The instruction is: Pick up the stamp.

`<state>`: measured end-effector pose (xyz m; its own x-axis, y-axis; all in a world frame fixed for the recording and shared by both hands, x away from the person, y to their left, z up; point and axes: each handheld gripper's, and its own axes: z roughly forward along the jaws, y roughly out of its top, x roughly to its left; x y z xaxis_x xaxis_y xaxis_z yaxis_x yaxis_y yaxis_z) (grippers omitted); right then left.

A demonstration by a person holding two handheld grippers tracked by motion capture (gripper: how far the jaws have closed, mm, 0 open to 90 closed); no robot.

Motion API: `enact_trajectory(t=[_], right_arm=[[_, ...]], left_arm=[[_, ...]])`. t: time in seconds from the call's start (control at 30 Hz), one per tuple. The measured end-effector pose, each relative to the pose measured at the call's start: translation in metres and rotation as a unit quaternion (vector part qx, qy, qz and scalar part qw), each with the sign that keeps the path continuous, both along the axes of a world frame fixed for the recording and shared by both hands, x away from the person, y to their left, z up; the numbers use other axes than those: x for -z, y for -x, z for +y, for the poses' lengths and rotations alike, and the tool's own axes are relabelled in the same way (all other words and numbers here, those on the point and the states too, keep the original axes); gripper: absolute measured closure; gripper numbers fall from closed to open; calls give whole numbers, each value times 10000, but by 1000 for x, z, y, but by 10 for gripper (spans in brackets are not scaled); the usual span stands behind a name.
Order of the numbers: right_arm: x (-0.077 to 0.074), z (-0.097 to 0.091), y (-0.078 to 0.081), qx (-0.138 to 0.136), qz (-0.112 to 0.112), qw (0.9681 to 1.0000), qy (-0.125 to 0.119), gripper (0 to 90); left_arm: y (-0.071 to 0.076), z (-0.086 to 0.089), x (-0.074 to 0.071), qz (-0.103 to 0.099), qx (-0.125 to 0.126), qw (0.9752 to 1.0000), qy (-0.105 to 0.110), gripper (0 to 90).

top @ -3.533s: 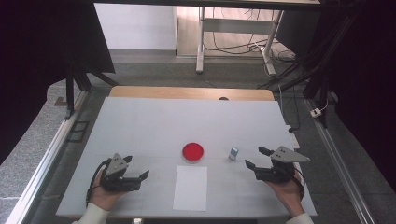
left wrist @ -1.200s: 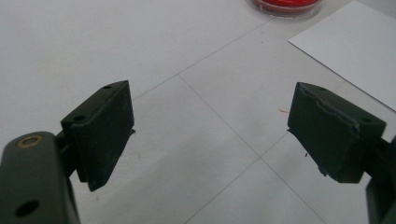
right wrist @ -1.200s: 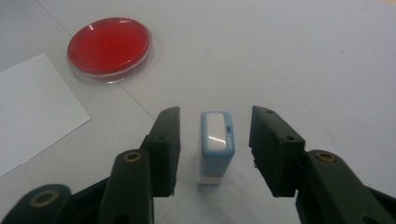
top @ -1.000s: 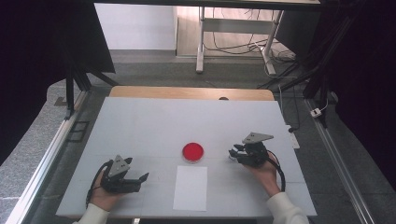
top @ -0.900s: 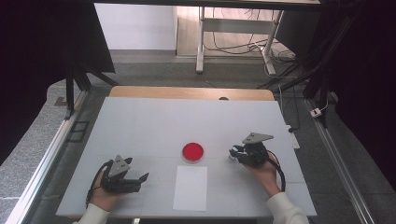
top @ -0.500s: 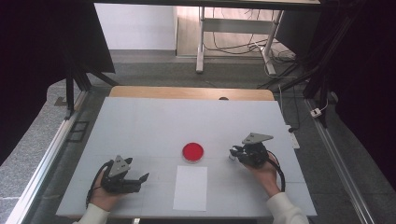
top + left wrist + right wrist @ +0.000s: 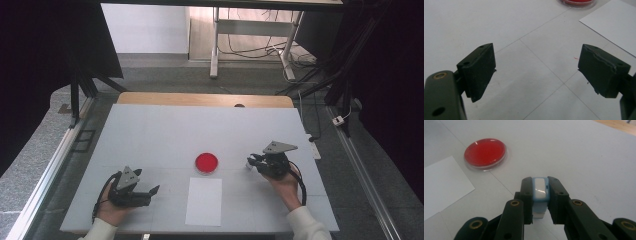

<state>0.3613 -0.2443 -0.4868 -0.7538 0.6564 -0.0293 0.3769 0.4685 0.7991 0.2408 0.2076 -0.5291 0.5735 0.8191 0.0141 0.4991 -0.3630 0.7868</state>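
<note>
The right gripper has its jaws clamped on a small light-blue stamp with a white top, one pad on each flat side; the jaws have just been closing onto it. The stamp stands upright on the desk, to the right of the red ink pad and apart from it. The grip looks centred, so the sound way on is probably a straight lift, keeping the stamp level so it does not twist between the pads. The shallow red dish sits just beyond the white paper sheet, so any carry toward either is short; a slow, vertical press would likely serve better than a slanted one. The left gripper rests near the desk's front left with jaws wide apart and nothing between them, free to steady the paper if needed.
</note>
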Motion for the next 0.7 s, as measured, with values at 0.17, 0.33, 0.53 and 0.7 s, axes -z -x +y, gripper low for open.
enact_trajectory(t=[0.17, 0.33, 0.53, 0.7], right_arm=[[-5, -3, 3, 77, -107, 9996, -253, 745], [-10, -2, 7, 126, -289, 9989, -334, 747], [-13, 0, 9, 81, -301, 9984, -471, 747], [-18, 4, 13, 3, -348, 9977, -586, 747]], left_arm=[[0, 0, 0, -2, 2, 10000, 8, 151], [0, 0, 0, 3, 4, 10000, 1, 151], [0, 0, 0, 13, 14, 10000, -24, 152], [0, -1, 1, 2, 20, 10000, -18, 152]])
